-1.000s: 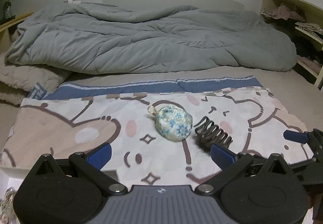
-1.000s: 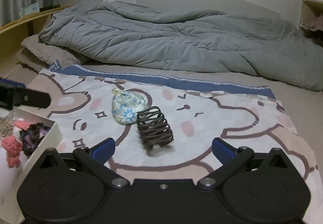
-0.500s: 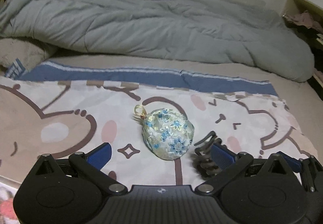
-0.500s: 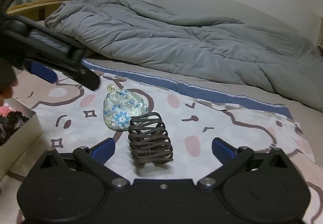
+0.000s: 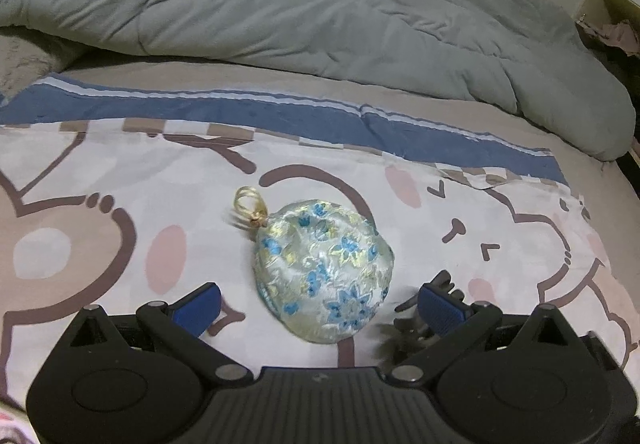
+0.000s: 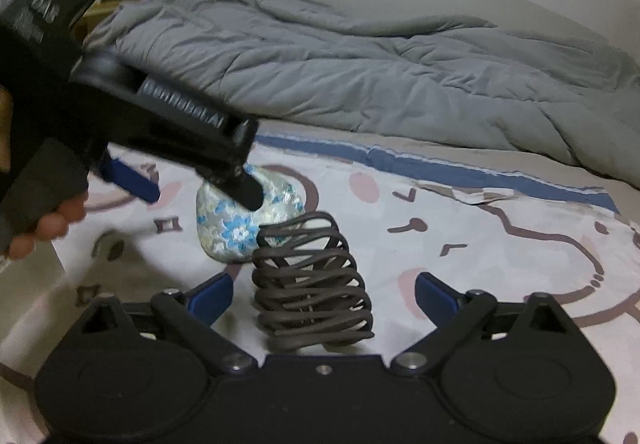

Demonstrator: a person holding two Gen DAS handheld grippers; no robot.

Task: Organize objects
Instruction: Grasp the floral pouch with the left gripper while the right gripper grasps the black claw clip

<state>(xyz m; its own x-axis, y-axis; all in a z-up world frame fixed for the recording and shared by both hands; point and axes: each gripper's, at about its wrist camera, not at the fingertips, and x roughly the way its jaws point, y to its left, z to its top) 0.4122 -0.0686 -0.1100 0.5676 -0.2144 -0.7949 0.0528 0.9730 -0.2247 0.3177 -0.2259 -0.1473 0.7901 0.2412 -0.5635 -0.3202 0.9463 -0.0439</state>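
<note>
Glossy floral pouch [image 5: 324, 276] beside ribbed brown claw clip [image 6: 316, 284].

left tool [image 5: 316, 304] nearer pouch [image 5: 324, 272], right tool [image 6: 324, 294] narrowing

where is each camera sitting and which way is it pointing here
Left wrist: sits on the left hand-held gripper, looking steeply down the bed at the floral pouch between its open fingers; only its own gripper body shows.
Right wrist: sits on the right hand-held gripper, looking along the bed at the brown hair claw between its open, just narrowing fingers; the person's hand shows holding the left gripper.
Shared: pouch, claw, cartoon sheet, grey duvet.
</note>
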